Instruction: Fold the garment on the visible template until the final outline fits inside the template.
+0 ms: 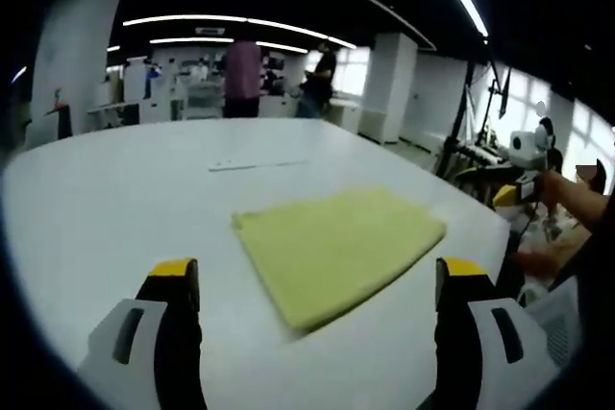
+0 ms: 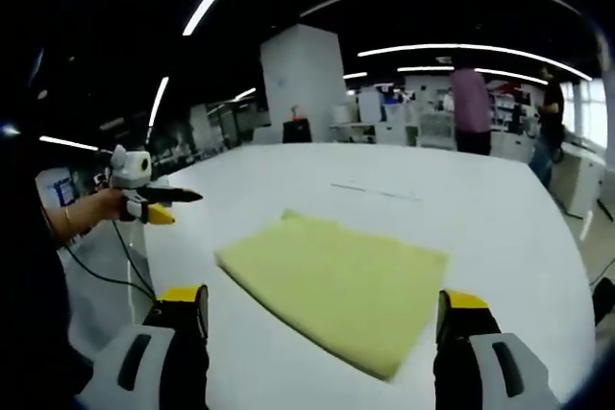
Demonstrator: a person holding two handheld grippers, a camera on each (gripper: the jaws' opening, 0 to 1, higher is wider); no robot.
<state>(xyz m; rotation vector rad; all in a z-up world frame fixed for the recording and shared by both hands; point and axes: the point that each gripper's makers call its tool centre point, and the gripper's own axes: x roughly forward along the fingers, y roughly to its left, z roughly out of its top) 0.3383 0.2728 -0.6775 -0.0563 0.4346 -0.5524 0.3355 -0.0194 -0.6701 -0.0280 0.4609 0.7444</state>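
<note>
1. While both tools hovered above the white surface (image 1: pixel 115 199), the yellow garment (image 1: pixel 336 252) lay flat on it as a compact, roughly four-sided shape, near the edge where the person stood.
2. The left hand-held gripper (image 1: pixel 317 295) had its jaws spread wide and held nothing; the right hand-held gripper (image 2: pixel 322 319) was released in the same way.
3. I judged the folding almost done, so the good step was to check the outline before touching again.
4. The template outline I could not make out; only a faint line (image 1: pixel 258 164) showed toward the far edge.
5. The cloth looked soft and a little fuzzy, like towel fabric, with one thick folded edge.
6. Any correction should pinch a corner lightly, because such fabric slides easily on a smooth surface.
</note>
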